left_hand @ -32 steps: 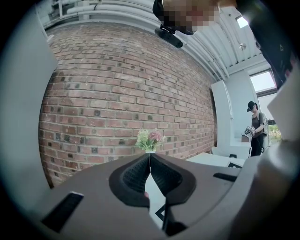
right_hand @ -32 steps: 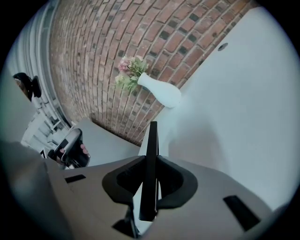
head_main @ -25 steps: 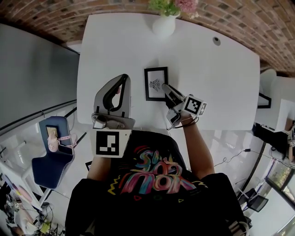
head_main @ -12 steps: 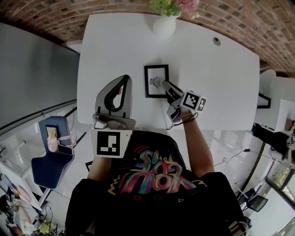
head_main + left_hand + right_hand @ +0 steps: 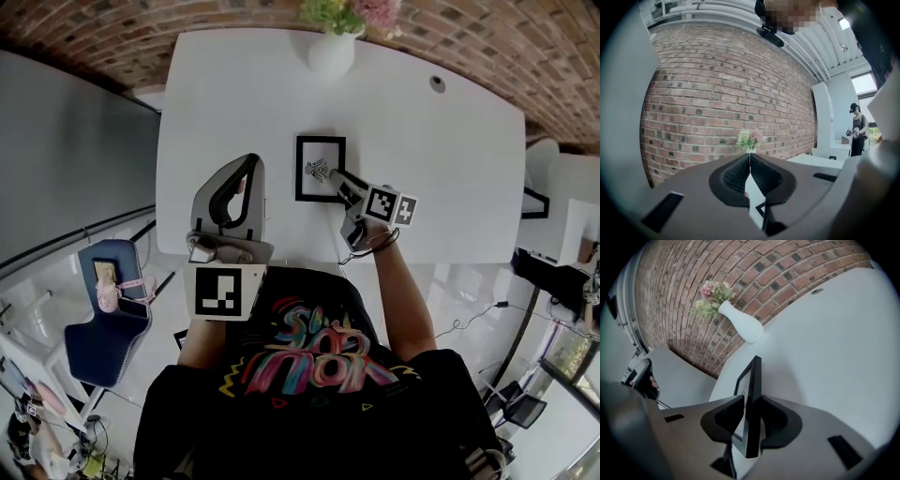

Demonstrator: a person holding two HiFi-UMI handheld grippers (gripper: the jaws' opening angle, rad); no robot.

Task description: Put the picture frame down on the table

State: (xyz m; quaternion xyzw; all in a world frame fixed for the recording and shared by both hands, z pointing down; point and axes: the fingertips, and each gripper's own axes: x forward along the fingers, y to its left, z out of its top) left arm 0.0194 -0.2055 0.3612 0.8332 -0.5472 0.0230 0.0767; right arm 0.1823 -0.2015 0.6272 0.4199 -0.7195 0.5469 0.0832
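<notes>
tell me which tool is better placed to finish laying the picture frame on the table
Right. The right tool has the picture frame between its jaws, which have just been opening, low over the table. The left tool is shut, empty and off to the frame's side.

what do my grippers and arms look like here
The left gripper and right gripper are light grey shells with black ribbed jaw pads; each carries a white cube of black square markers. The person wears a black T-shirt with a colourful print, sleeves short. The right gripper's jaws have just been opening, the picture frame between them.
</notes>
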